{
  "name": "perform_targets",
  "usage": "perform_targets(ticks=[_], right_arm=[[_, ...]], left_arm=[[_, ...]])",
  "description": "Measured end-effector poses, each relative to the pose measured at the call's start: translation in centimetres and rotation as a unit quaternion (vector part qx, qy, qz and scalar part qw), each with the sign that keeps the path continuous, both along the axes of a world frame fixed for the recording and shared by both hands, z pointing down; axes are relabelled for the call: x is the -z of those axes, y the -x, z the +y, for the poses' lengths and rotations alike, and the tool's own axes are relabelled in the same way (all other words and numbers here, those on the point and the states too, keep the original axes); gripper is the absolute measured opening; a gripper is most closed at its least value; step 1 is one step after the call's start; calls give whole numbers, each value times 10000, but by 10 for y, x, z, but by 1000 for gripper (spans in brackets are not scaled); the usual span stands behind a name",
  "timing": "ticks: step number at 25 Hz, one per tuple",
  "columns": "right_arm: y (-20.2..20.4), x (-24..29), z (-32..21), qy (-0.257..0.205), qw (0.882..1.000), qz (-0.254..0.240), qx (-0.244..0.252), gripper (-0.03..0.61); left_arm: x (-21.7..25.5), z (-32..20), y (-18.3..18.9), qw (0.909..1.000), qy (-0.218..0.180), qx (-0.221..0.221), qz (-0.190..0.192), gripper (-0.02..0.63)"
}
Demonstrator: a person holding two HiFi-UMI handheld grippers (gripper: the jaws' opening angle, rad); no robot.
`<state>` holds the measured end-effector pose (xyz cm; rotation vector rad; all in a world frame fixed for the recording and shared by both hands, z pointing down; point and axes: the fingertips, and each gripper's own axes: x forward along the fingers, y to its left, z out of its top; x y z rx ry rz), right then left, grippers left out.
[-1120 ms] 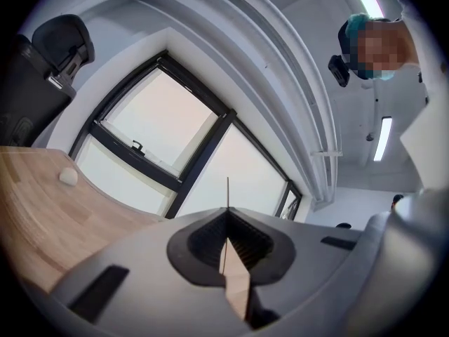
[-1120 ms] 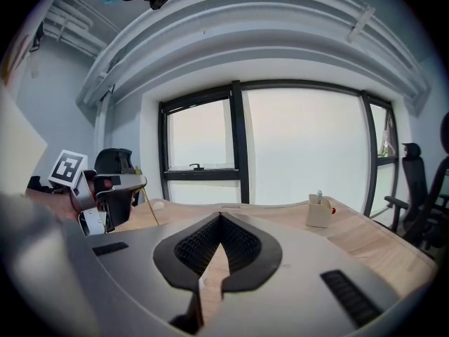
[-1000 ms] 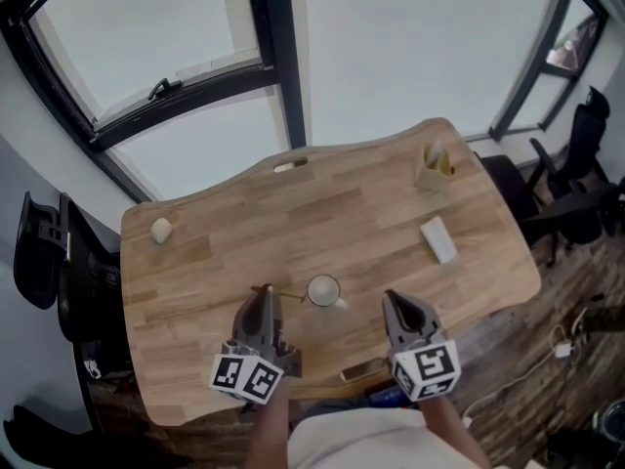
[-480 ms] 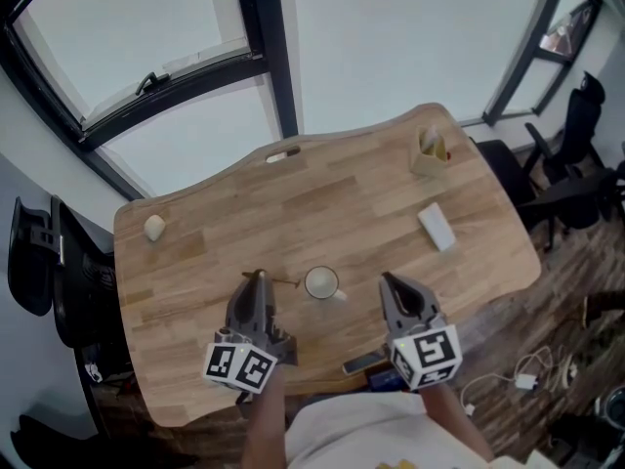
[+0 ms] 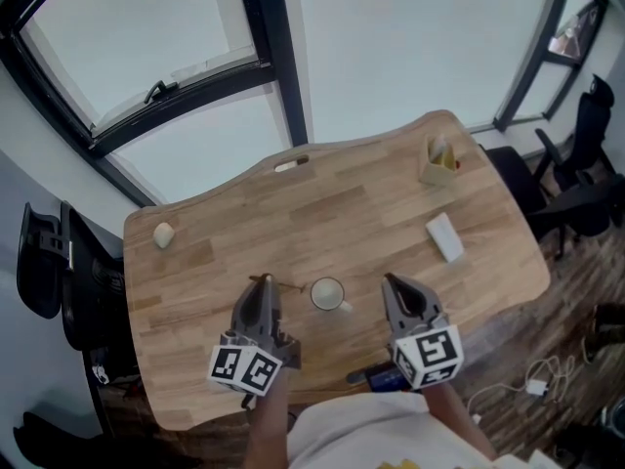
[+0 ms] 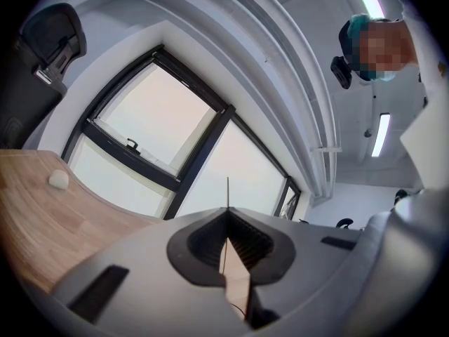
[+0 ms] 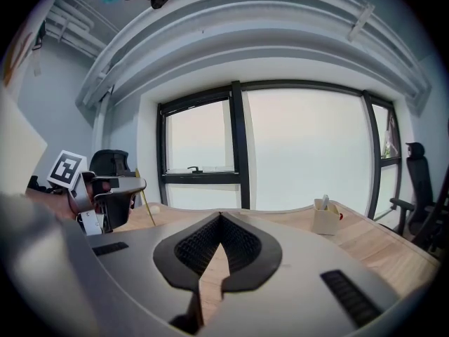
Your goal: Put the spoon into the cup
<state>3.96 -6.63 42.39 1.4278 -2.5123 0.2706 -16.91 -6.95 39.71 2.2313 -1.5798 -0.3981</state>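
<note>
Table (image 5: pixel 391 213), wooden; left gripper (image 5: pixel 262 283) at nine o'clock of the cup (image 5: pixel 326 293), jaws clamped on the thin spoon (image 5: pixel 285 284); right gripper (image 5: pixel 393 281) at three o'clock, jaws closed, empty; cup upright, spoonless; spoon pickup done, insertion outstanding.

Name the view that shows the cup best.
Head view. The white cup stands in full on the table, seen from above with its whole rim showing and nothing in front of it. The left gripper view and the right gripper view show none of the cup.
</note>
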Motion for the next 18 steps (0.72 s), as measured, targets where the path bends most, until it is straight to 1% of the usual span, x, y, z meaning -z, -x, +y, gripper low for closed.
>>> perform_targets(ticks=[3,6,18], right_arm=[[-1,-1,-9,-27,10000,-38,-31,-3],[0,-6,-10,103,9999,-11,19,-3],[0,-22,-11,260,9996,34,100,-3]], left_arm=[[-2,-5,5,10000,52,45,32,0],[-7,-7,8,9998,124,97,148,0],[-28,-8,5,9985,407,177,335,0]])
